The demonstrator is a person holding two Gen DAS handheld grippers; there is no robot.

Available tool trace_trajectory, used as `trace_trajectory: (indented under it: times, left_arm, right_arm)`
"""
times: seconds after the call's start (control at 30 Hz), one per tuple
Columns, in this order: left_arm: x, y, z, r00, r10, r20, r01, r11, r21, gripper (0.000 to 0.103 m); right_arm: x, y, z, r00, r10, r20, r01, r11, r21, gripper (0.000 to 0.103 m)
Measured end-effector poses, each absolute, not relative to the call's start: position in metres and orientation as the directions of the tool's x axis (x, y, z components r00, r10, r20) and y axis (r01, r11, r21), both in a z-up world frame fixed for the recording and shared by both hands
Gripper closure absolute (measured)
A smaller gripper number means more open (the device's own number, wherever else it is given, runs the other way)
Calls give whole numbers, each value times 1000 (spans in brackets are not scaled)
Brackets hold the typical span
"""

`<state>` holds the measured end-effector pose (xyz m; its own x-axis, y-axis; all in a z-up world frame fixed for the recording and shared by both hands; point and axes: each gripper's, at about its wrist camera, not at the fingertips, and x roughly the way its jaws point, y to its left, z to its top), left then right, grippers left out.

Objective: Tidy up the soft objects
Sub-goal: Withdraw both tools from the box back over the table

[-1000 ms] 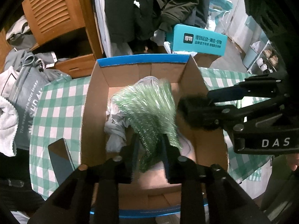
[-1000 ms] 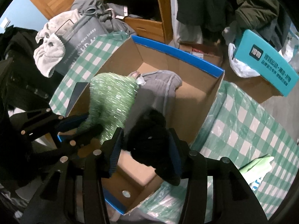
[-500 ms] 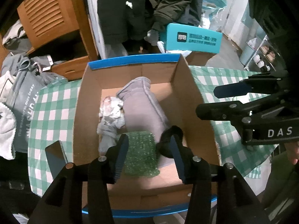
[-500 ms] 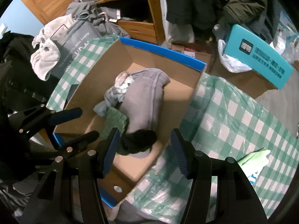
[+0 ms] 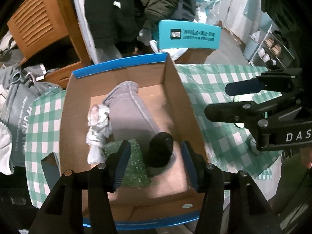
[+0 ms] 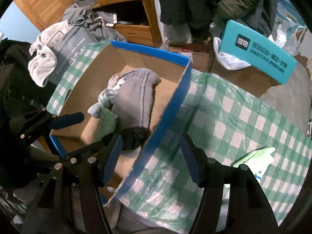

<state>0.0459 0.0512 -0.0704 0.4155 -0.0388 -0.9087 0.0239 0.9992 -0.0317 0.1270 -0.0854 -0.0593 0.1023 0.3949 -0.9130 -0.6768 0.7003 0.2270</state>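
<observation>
A blue-rimmed cardboard box (image 5: 124, 66) stands on the green checked table. Inside lie a grey folded garment (image 5: 130, 115), a pale crumpled cloth (image 5: 97, 124), a green sparkly cloth (image 5: 134, 161) and a black soft bundle (image 5: 159, 150). My left gripper (image 5: 156, 159) hovers over the box's near end, its jaws opening, nothing pressed between the pads. My right gripper (image 6: 151, 157) straddles the box's right wall (image 6: 171, 105), jaws opening, gripping nothing. In the left wrist view the right gripper (image 5: 234, 101) shows over the table.
A teal box (image 6: 259, 52) sits on cartons behind the table. A light green item (image 6: 255, 156) lies on the tablecloth at right. A grey bag (image 5: 17, 120) and a white towel (image 6: 42, 62) rest at left, wooden furniture (image 5: 37, 23) and hanging dark coats behind.
Both grippers let go: the green sparkly cloth and the black bundle dropped into the box. The jaws widened and both hands drew back, the right one shifting over the box wall.
</observation>
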Motion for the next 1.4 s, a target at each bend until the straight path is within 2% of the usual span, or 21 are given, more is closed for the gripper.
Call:
trace_trajectory:
  times: [0.17,0.23,0.8,1.4]
  left_arm:
    - [49,36,-72,406,-40,-913,48,999,-23,45]
    - [51,30,-72,405,-42,-914,57,998,-20,41]
    - [68,-32,-75,370,-82,-925,158,987,-24,40]
    - [81,-94,-106,275,-115,-955,246,968,-45,40]
  right_arm:
    - [129,-102,-56,127,389,-913,-666,715,212,39]
    - [130,-108,-56,131,389,-912,-660,721,212,39]
    - [142,-182,-55,197,368,-909,-581,790,194,39]
    - [144,-268,-75,212,335,-918,-460,863,208,39]
